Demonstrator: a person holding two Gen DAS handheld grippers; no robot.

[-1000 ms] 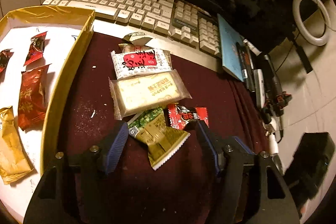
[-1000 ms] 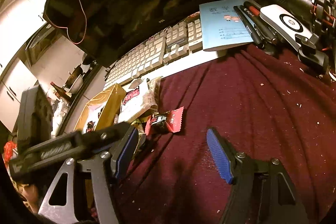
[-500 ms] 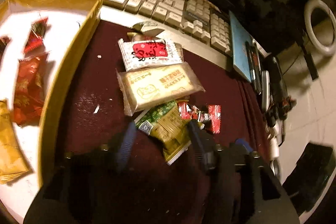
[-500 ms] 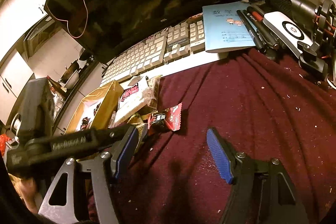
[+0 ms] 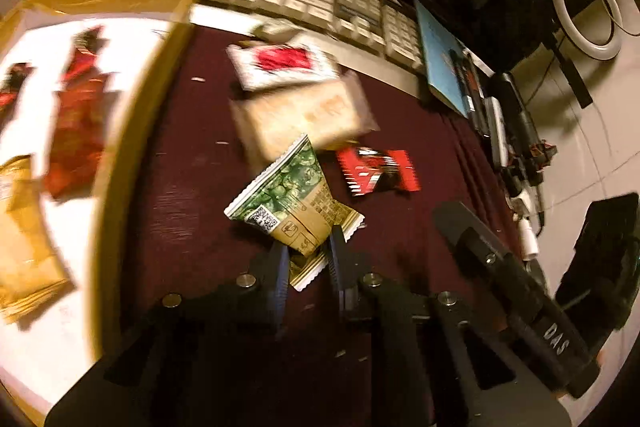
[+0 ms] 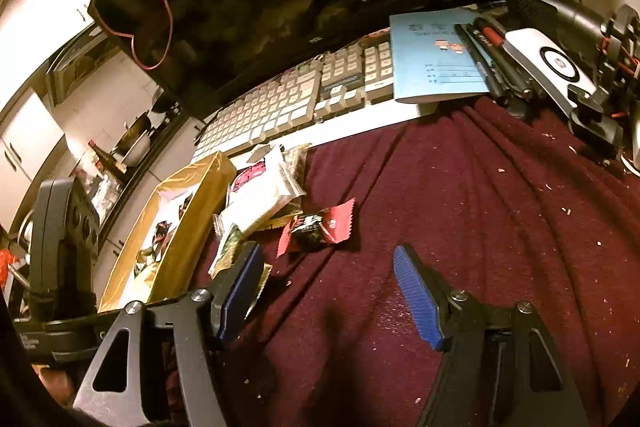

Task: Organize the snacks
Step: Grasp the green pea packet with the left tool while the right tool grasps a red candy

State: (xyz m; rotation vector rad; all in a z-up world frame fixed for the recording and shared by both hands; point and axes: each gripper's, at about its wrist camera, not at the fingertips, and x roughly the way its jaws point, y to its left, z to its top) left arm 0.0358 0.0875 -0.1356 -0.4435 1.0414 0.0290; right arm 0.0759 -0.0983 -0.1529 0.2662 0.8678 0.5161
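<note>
Item: green snack packet [image 5: 298, 203], its lower end pinched as my left gripper [image 5: 306, 259] closes; right gripper [image 6: 324, 291] spread, idle. I lift slowly, clearing the gold box [image 5: 136, 131] wall before release.

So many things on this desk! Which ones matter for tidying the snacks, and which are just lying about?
Part of the job:
- green snack packet, with the left tongs closing on it
- red candy
- beige cracker pack
- red-and-white packet
- gold box with snacks in it
- right tongs, open and empty

Just lying about:
- keyboard
- blue notebook
- pens
- ring light
</note>
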